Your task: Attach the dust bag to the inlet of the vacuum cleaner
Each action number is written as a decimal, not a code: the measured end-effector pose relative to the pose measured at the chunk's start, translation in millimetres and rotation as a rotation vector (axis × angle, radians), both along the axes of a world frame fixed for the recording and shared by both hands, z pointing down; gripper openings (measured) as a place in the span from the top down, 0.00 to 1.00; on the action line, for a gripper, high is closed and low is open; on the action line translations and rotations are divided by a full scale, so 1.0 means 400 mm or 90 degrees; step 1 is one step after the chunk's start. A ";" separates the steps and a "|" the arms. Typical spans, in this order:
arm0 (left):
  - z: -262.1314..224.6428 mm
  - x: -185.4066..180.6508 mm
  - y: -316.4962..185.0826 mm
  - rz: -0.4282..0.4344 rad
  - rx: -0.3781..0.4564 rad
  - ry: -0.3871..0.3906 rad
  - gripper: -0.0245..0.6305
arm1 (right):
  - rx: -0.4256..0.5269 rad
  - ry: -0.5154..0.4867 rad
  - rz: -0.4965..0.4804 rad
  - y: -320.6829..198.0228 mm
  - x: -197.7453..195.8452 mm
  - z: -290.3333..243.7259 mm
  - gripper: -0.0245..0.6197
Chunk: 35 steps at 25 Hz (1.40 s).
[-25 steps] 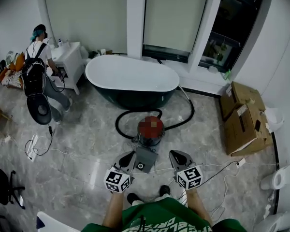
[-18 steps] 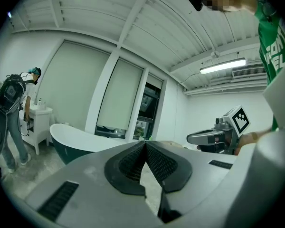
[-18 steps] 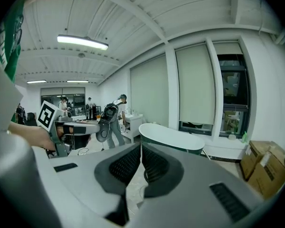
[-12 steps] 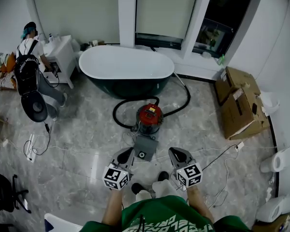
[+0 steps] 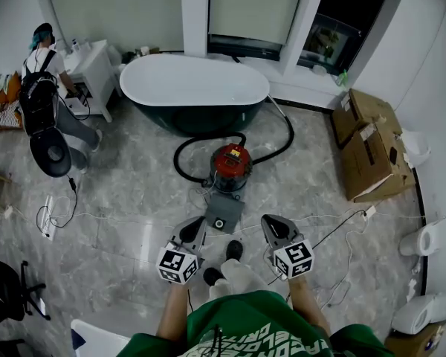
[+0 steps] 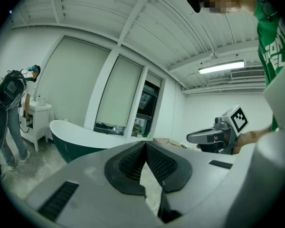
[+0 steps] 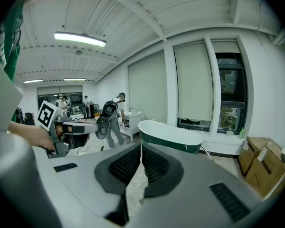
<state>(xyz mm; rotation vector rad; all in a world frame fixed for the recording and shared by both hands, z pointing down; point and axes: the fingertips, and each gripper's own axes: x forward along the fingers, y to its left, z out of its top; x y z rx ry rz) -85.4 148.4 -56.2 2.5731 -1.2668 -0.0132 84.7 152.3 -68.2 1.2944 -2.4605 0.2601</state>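
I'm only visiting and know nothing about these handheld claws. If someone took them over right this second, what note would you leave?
Left gripper: jaws together, nothing in them.
Right gripper: jaws together, also empty.
Red vacuum cleaner: stands on the floor ahead, in front of the bathtub.
Dust bag: the flat grey piece with a round hole, lying on the floor in front of the vacuum.
Done: nothing; the bag is untouched.
Left: pick up the bag and fit it on the inlet, which I cannot make out here.
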 end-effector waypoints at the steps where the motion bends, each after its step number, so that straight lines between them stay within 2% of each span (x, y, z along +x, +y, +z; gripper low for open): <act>1: 0.001 -0.005 -0.001 -0.001 0.000 -0.001 0.96 | 0.000 -0.001 -0.002 -0.002 -0.005 0.002 0.94; 19: -0.019 0.002 -0.088 -0.006 0.009 -0.017 0.96 | 0.005 -0.020 -0.033 -0.099 -0.026 -0.002 0.94; 30: -0.040 0.061 -0.214 0.018 0.021 -0.044 0.96 | 0.005 -0.040 -0.048 -0.223 0.001 0.005 0.95; 35: -0.049 0.085 -0.293 0.032 0.025 -0.063 0.96 | 0.011 -0.068 -0.051 -0.303 0.019 0.003 0.95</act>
